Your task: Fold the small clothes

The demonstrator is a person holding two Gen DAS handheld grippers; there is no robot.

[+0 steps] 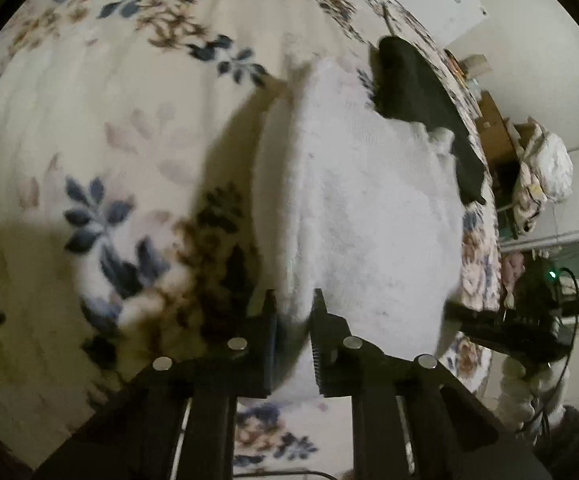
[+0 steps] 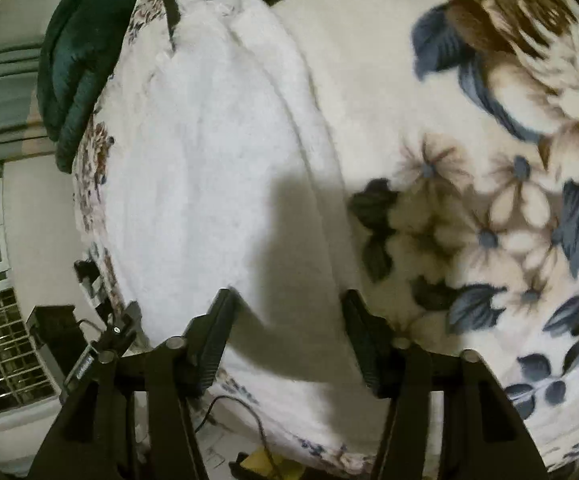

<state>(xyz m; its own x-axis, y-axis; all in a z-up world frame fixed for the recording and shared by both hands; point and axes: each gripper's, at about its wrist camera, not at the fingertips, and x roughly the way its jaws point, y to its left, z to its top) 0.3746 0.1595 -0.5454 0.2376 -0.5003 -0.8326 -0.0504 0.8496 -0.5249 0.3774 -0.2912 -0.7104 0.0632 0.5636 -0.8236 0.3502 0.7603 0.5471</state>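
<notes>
A: What is the left gripper doing?

B: Its two black fingers are pinching the near edge of the white fluffy cloth. The fabric is bunching between the jaws, with only a narrow gap filled by cloth.

A: And where is that cloth lying?

B: It is lying on the bed, on top of the floral blanket. In the left wrist view it is stretching away from the gripper toward the far side, with a raised fold running along its left edge. Its far right corner is touching a dark garment that is resting near the blanket's right edge.

A: Is the right gripper holding anything?

B: No. Its fingers are standing wide apart, hovering over the near part of the white fluffy cloth, and nothing is sitting between them. Its shadow is falling across the cloth just ahead of the jaws.

A: What is showing around the cloth in the right wrist view?

B: The floral blanket is filling the right side, with blue leaves and brown flowers. A dark green cushion is sitting at the far left, beside the bed's edge. The cloth is showing two or three long ridges along its right side, where layers are lying over each other.

A: Anything else near the bed?

B: In the left wrist view, a pile of pale bundled fabric is sitting to the right, well apart from the cloth, though blur is making it hard to read.
</notes>
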